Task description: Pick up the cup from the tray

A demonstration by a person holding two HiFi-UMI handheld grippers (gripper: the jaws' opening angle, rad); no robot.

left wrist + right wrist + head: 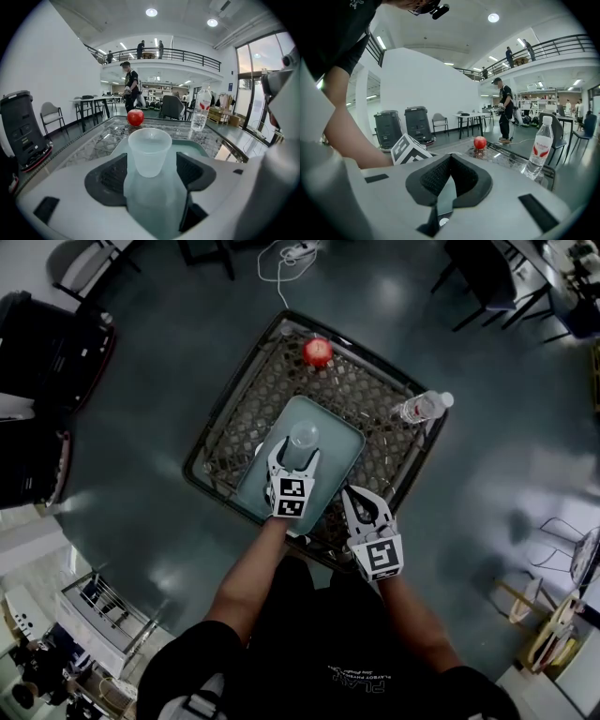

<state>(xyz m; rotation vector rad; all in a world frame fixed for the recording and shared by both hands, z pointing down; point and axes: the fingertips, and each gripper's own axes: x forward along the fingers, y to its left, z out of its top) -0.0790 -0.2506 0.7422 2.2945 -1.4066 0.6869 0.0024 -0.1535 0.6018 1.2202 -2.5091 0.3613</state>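
Note:
A clear plastic cup (303, 435) (149, 150) stands upright on the pale green tray (330, 424) (198, 148). My left gripper (296, 457) (150, 172) is open, one jaw on each side of the cup's lower part. A gap shows between each dark pad (112, 174) and the cup wall, so nothing presses on it. My right gripper (364, 502) (450, 161) hangs near the table's front edge, right of the tray. Its pads meet at the tips and hold nothing.
The tray lies on a square table (225, 418) with a patterned top. A red apple (318, 351) (135, 117) (479, 142) sits at its far side and a water bottle (419, 408) (200, 110) (537, 150) at its right edge. Chairs and black bins stand around on the floor.

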